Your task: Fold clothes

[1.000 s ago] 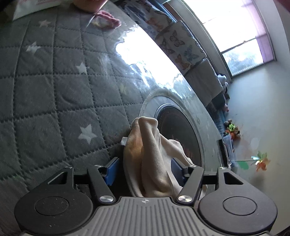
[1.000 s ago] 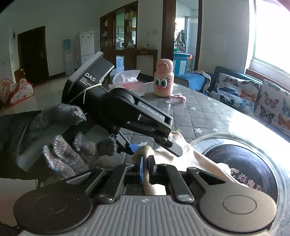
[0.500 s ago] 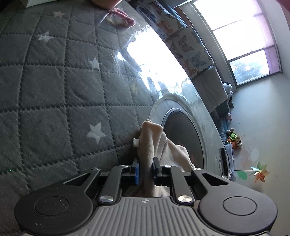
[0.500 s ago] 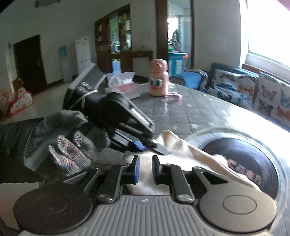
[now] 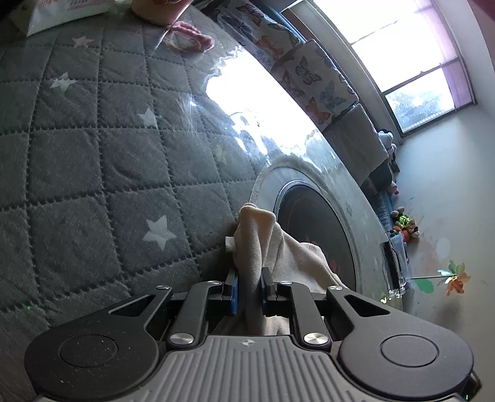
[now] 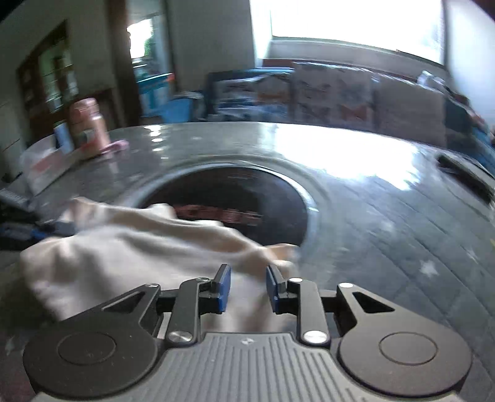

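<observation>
A cream garment [image 5: 263,247] lies bunched on the grey quilted table cover [image 5: 92,160], partly over a dark round disc [image 5: 315,222]. My left gripper [image 5: 249,290] is shut on a raised fold of the garment, and the cloth stands up between its blue pads. In the blurred right wrist view the same cream garment [image 6: 130,247] spreads ahead and to the left. My right gripper [image 6: 246,286] hovers above it with its jaws opening. The pads stand apart and press on nothing.
A pink bottle [image 6: 88,126] and a tissue box [image 5: 62,12] stand at the far side of the table, with a pink hair tie [image 5: 191,37] near them. Butterfly-print cushions [image 5: 315,77] line a sofa under the bright window. The left gripper's body [image 6: 18,222] sits at the left edge.
My left gripper closed onto the garment's fold and stayed in place. My right gripper let go of the cloth, opened, and swung right, away from the left gripper and gloved hand.
</observation>
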Motion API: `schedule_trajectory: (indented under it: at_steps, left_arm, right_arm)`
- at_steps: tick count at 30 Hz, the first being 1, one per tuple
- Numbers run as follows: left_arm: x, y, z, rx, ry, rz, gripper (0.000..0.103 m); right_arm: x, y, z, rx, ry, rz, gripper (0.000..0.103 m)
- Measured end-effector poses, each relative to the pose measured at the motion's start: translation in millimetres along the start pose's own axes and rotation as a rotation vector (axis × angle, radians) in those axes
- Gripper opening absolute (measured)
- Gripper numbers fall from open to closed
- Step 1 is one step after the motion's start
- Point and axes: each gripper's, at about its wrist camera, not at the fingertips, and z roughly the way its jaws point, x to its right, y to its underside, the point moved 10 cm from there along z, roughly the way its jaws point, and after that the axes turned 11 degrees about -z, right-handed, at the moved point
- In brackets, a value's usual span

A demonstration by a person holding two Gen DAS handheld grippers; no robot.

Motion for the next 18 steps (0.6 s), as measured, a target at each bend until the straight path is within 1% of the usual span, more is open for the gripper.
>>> schedule_trajectory:
  at_steps: [2, 3, 4, 5, 9, 12, 13, 15, 16, 18]
  left_arm:
    - [1, 0, 0, 0.003, -0.003, 0.01, 0.015]
    - [1, 1, 0, 0.005, -0.004, 0.015, 0.015]
    - [2, 1, 1, 0.007, -0.006, 0.022, 0.015]
    - [2, 1, 1, 0.009, -0.008, 0.029, 0.015]
    - [3, 1, 1, 0.017, -0.014, 0.052, 0.015]
    - [5, 1, 1, 0.025, -0.014, 0.071, 0.015]
    - [5, 2, 1, 0.03, -0.014, 0.083, 0.014]
    - [7, 2, 0, 0.041, -0.014, 0.106, 0.013]
    - [8, 3, -1, 0.046, -0.014, 0.117, 0.012]
    - [10, 2, -4, 0.054, -0.006, 0.13, 0.012]
  right_arm:
    - [10, 5, 5, -0.011, 0.008, 0.046, 0.026]
    - [13, 7, 7, -0.016, 0.003, 0.062, 0.029]
    - [14, 9, 10, -0.019, 0.007, 0.068, 0.035]
    - [16, 10, 12, -0.022, 0.012, 0.073, 0.038]
    - [19, 11, 18, -0.012, 0.002, 0.1, 0.038]
    - [19, 10, 20, -0.005, -0.016, 0.114, 0.03]
    - [18, 10, 21, -0.007, -0.021, 0.115, 0.02]
    - [17, 8, 21, -0.009, -0.03, 0.121, 0.012]
    - [16, 6, 19, -0.007, -0.03, 0.122, 0.009]
    - [13, 1, 16, 0.0, -0.032, 0.122, 0.008]
